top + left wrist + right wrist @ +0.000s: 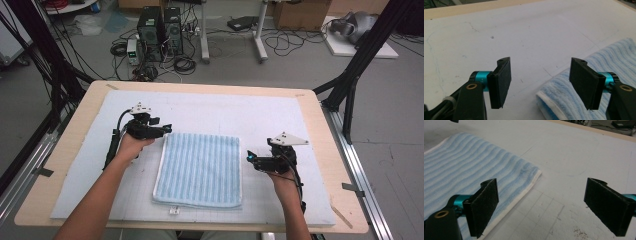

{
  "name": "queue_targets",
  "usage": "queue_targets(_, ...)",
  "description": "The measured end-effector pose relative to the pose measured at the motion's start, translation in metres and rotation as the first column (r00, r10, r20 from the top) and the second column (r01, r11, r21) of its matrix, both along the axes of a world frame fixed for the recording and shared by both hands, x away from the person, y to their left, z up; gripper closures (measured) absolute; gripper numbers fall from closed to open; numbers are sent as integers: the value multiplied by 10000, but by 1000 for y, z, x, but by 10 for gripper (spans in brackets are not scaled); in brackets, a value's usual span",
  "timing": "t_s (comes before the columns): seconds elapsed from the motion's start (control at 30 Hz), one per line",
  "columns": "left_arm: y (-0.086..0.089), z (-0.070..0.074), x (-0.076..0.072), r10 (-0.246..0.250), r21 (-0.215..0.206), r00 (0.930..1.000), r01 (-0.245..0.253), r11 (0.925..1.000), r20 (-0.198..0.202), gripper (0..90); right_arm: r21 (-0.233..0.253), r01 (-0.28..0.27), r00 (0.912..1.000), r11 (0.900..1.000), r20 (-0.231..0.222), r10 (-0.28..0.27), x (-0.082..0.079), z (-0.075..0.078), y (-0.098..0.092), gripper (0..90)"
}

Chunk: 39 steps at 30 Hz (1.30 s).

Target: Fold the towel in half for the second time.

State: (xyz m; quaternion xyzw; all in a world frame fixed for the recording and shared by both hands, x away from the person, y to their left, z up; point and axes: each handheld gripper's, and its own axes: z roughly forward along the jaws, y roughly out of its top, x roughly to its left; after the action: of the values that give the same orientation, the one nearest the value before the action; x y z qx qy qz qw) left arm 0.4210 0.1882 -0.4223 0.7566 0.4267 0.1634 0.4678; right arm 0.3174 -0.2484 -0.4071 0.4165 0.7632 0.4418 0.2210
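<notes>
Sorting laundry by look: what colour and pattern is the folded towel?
Light blue and white stripes with a white edge; the towel shows best in the right gripper view.

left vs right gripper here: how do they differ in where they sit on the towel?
The left gripper sits at the towel's far left corner; the right gripper sits beside its right edge, nearer the person. A towel corner lies between the left jaws; bare mat between the right. Both are open.
</notes>
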Motion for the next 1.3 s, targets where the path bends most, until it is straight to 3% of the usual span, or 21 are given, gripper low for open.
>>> queue_targets(0.17, 0, -10, 6, 252, 240, 9996, -248, 9994, -158, 404, 44, -60, 10000, 10000, -38, 60, 0, -1, 1, 116)
queue_targets(0.33, -10, -17, 5, -360, 394, 9988, 374, 9985, -346, 430, 137, -13, 9998, 9999, -175, 15, -1, -6, -1, 116)
queue_targets(0.43, -13, -17, 4, -630, 444, 9977, 641, 9970, -261, 433, 162, 47, 9999, 9999, -152, -44, -1, -9, -3, 117)
queue_targets(0.57, -14, -22, 4, -547, 1339, 9979, 587, 9893, -333, 451, 227, 79, 9998, 9997, -195, -75, -2, -9, -4, 116)
queue_targets(0.67, -15, -26, 5, -448, 1763, 9982, 511, 9830, -393, 473, 214, 16, 9998, 9998, -193, -11, -2, -10, -2, 117)
queue_targets(0.77, -15, -28, 5, -561, 1694, 9980, 603, 9837, -296, 508, 186, 7, 9995, 9998, -302, -1, 0, -11, 0, 116)
queue_targets(0.9, -17, -28, 3, -878, 1653, 9960, 892, 9822, -155, 671, 187, 108, 9989, 9998, -454, -99, 6, -14, 1, 117)
queue_targets(1.03, -21, -29, -1, -1199, 1908, 9927, 1150, 9749, 144, 822, 229, 192, 9984, 9996, -537, -180, 12, -15, 1, 117)
queue_targets(1.2, -20, -29, -1, -1131, 1735, 9936, 1112, 9785, 13, 856, 82, 200, 9969, 9998, -762, -193, 30, -17, 9, 119)
queue_targets(1.3, -19, -29, -1, -1042, 1603, 9946, 1035, 9816, -42, 859, -235, -3, 9934, 9997, -1148, -24, 46, -21, 21, 120)
